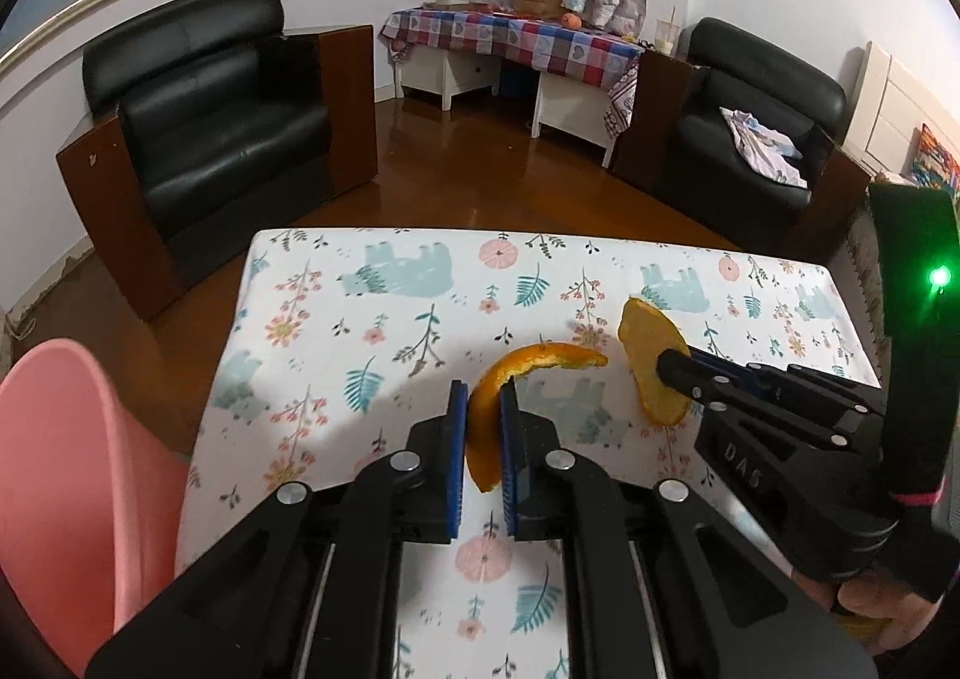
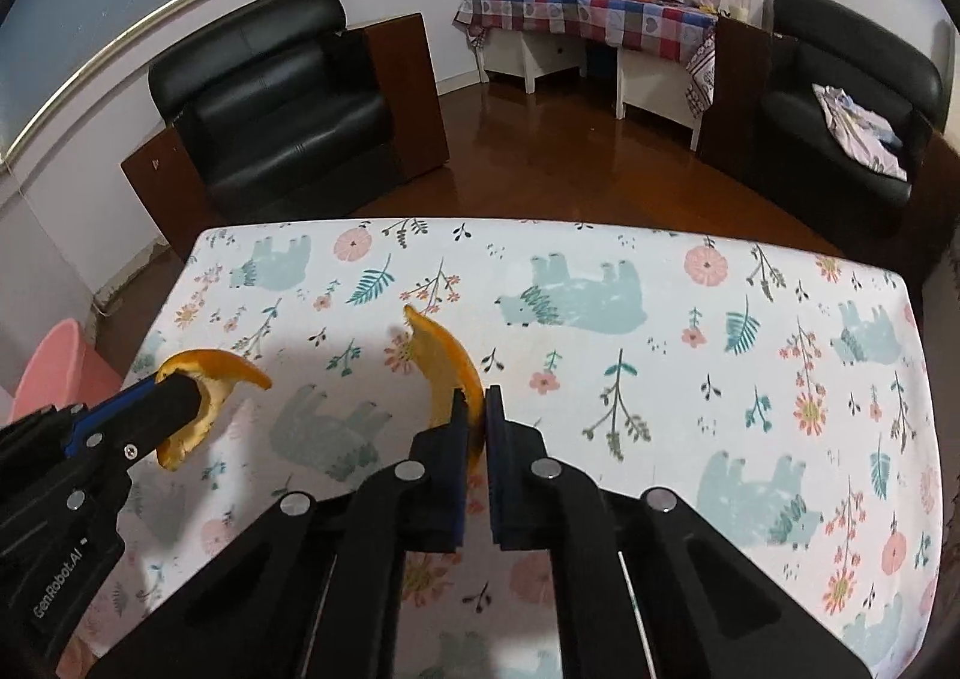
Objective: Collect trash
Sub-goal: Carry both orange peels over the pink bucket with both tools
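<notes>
Two peels are off the cloth at once, one in each gripper, so the picking-up part looks done and the carrying part is what's left. The left gripper has its jaws nearly closed on a curved peel, which arches up and over to the right from between the blue pads. The right gripper is pinched tight on the second peel, its tip curling up and away to the left.

Both peels hang just above the table, near its middle, with their shadows on the cloth below. Both grippers tilt steeply down and forward, side by side, the right one angled in toward the left.

Next, I'd guess, both loads go to a bin. A pink bin stands by the table's left edge, and that seems the likely place; the left gripper is closer to it.
</notes>
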